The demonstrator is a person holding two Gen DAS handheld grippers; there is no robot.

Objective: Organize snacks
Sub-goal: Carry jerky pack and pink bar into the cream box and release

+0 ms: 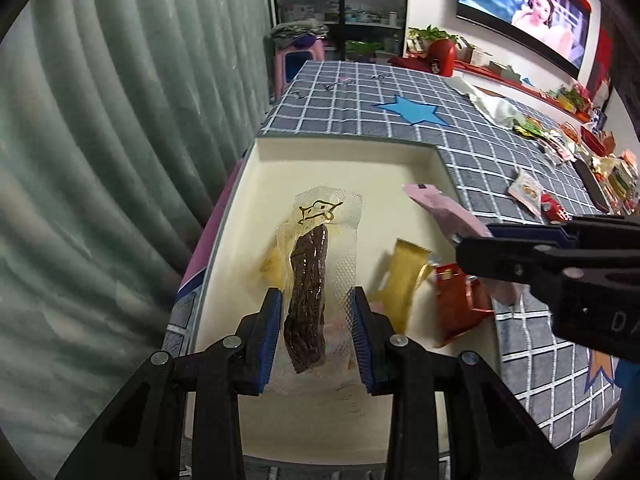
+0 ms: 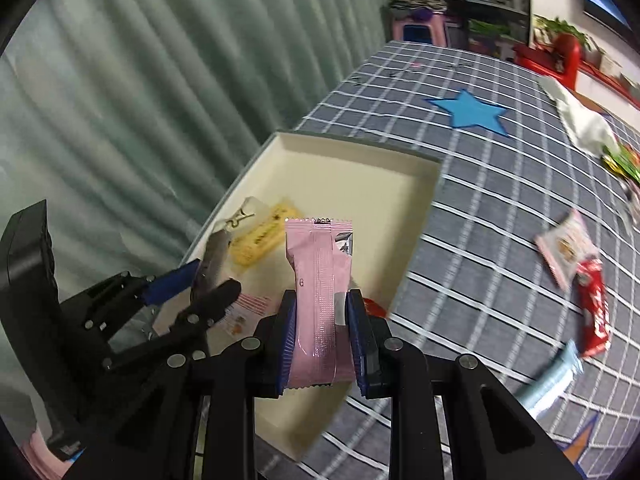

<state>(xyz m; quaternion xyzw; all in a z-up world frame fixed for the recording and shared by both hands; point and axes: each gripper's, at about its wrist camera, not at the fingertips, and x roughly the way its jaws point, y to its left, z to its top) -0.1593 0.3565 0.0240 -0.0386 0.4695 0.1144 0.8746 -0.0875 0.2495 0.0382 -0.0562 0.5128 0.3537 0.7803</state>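
Note:
My left gripper (image 1: 316, 300) is shut on a clear vacuum pack with a dark brown meat strip (image 1: 308, 296) and holds it over the cream box (image 1: 344, 152). My right gripper (image 2: 322, 300) is shut on a pink snack wrapper (image 2: 318, 292), upright, above the box's (image 2: 360, 168) near right part. In the left wrist view the right gripper (image 1: 472, 240) comes in from the right with the pink wrapper (image 1: 444, 208). Inside the box lie a yellow packet (image 2: 264, 236), a gold packet (image 1: 400, 276) and a red packet (image 1: 460, 300).
The box sits at the left edge of a grey checked tablecloth (image 1: 380, 92) with a blue star (image 1: 412, 110). Loose snacks lie to the right: a pink-white packet (image 2: 566, 246), a red bar (image 2: 596, 316), a light blue packet (image 2: 548, 384). Green curtain (image 1: 100, 160) hangs left.

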